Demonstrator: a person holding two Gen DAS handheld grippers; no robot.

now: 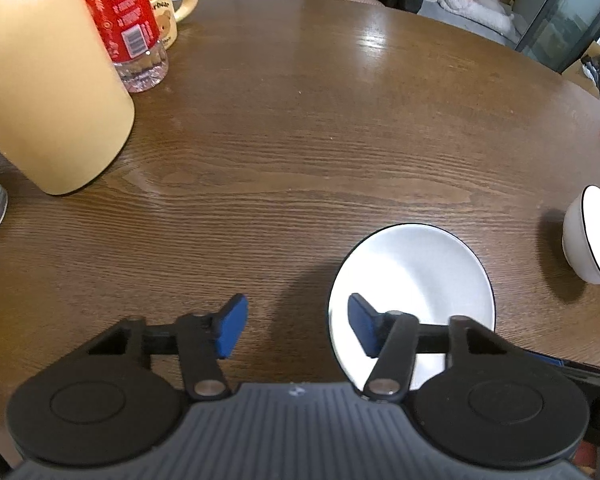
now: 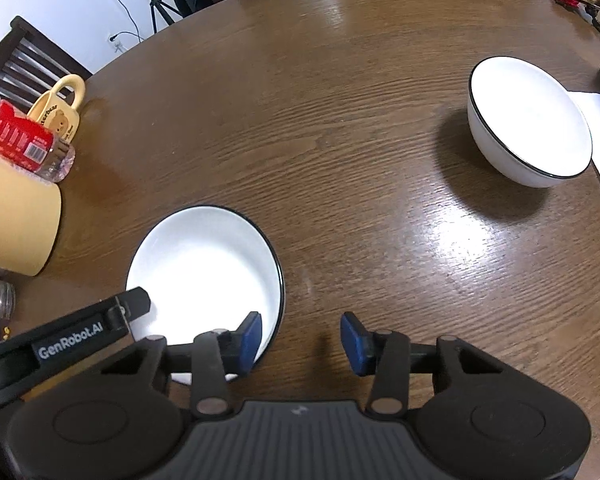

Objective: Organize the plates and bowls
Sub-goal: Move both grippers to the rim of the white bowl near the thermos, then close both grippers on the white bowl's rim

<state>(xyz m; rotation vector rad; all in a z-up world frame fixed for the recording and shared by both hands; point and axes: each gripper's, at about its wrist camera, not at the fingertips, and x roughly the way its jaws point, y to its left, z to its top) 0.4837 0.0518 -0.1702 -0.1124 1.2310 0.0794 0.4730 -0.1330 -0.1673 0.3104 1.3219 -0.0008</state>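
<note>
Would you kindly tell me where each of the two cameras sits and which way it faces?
Left wrist: on the left tool, looking steeply down its blue pads at the table; one pad overlaps the plate.
Right wrist: on the right tool, looking steeply down too, at the plate's other side; the left tool's black body shows at left.
Shared: plate, bowl, yellow mug, red-labelled bottle.

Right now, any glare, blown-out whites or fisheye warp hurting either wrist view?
Left wrist: window glare on the table; plate shaded, detail kept; bowl interior clipped at the frame edge; the table's rim bends.
Right wrist: plate and bowl interiors blown out; glare streak near the table's right side.
</note>
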